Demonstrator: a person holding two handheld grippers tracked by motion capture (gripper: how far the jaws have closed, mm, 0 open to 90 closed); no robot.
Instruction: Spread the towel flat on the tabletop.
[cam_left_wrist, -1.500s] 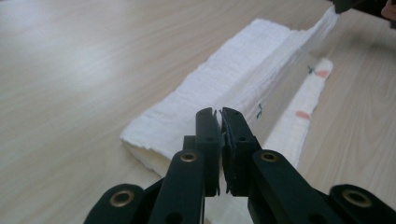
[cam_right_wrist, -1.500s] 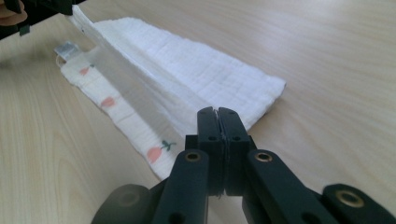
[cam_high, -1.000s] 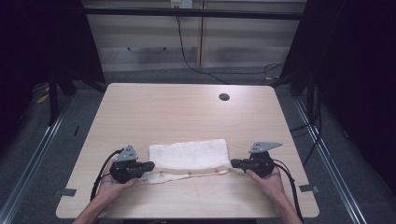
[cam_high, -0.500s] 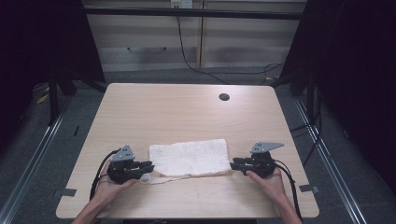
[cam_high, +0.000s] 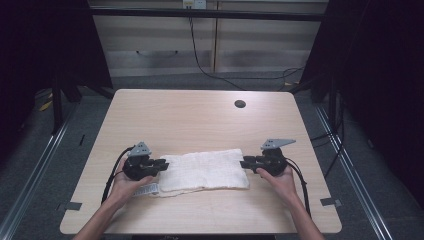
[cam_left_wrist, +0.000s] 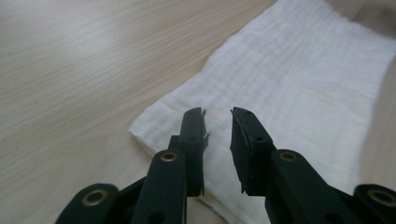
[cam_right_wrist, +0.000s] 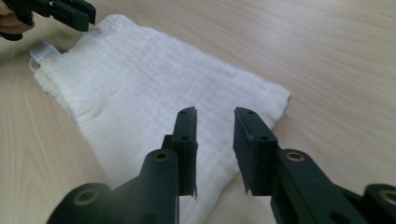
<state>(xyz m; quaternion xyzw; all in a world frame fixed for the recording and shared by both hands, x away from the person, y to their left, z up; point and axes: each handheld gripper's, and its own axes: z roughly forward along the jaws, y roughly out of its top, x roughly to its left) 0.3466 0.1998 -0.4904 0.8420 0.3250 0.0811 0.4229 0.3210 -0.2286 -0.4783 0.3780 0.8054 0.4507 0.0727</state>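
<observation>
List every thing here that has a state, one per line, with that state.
Towel: folded, lying flat on the table, held by neither tool.
Tag: sticking out at the towel's left near corner.
Left tool: jaws just opened, apart over the towel's edge, nothing gripped.
Right tool: jaws apart over the towel's other end, just narrowed a little, nothing gripped.

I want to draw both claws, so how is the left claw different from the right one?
The left claw sits at the left end of the white cloth, while the right claw sits at its right end. The left claw points right; the right claw points left, so they face each other. A small tag lies near the left claw, none near the right. Both are black, open, have just let go, and grip nothing.
</observation>
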